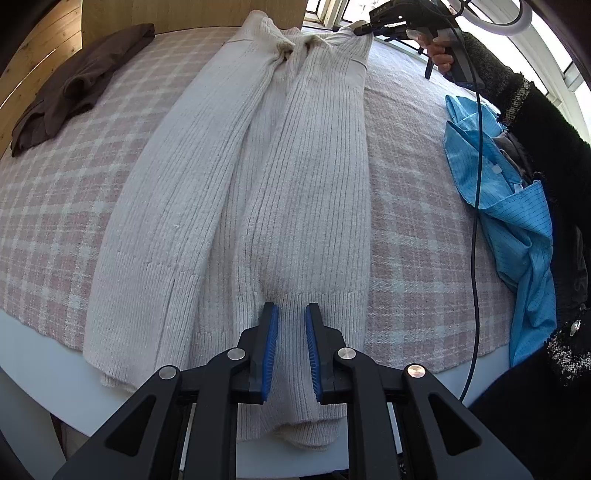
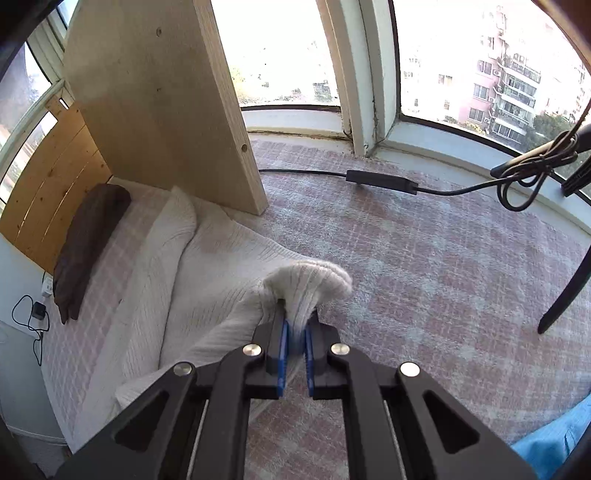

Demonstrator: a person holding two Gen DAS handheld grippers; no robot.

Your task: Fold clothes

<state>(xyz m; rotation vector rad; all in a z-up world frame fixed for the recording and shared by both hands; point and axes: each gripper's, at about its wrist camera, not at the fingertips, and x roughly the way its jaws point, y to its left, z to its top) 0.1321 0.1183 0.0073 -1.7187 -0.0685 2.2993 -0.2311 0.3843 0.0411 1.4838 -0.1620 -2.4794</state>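
Cream ribbed sweater [image 1: 258, 177] laid lengthwise down the middle of the counter [image 1: 33, 343], on a pink plaid cloth [image 1: 413, 229], both sides folded in toward the centre, hem draped over the near edge. Left tongs [image 1: 291, 314] parted to a narrow gap, poised just above the hem band, gripping nothing. Right tongs [image 2: 295, 325] clamped on a bunch of knit at the sweater's far right shoulder, near the far edge; seen from the left wrist at [image 1: 364, 29]. Brown garment [image 1: 70, 88] resting by the far left corner, blue striped shirt [image 1: 506, 192] crumpled along the right edge, black cable [image 2: 380, 181] lying across the far edge. Likely step: seizing the hem to carry it toward the collar. Risks from here: pinching only the top layer at the hem, letting the folded-in right side fall open on lifting; uneven pull between hem and shoulder, skewing the fold line; overhanging hem sliding off the near edge if released carelessly; dangling cable of the right tool [image 1: 476, 206] snagging the blue striped shirt and dragging it onto the sweater; excess tension at the shoulder stretching the loose knit.
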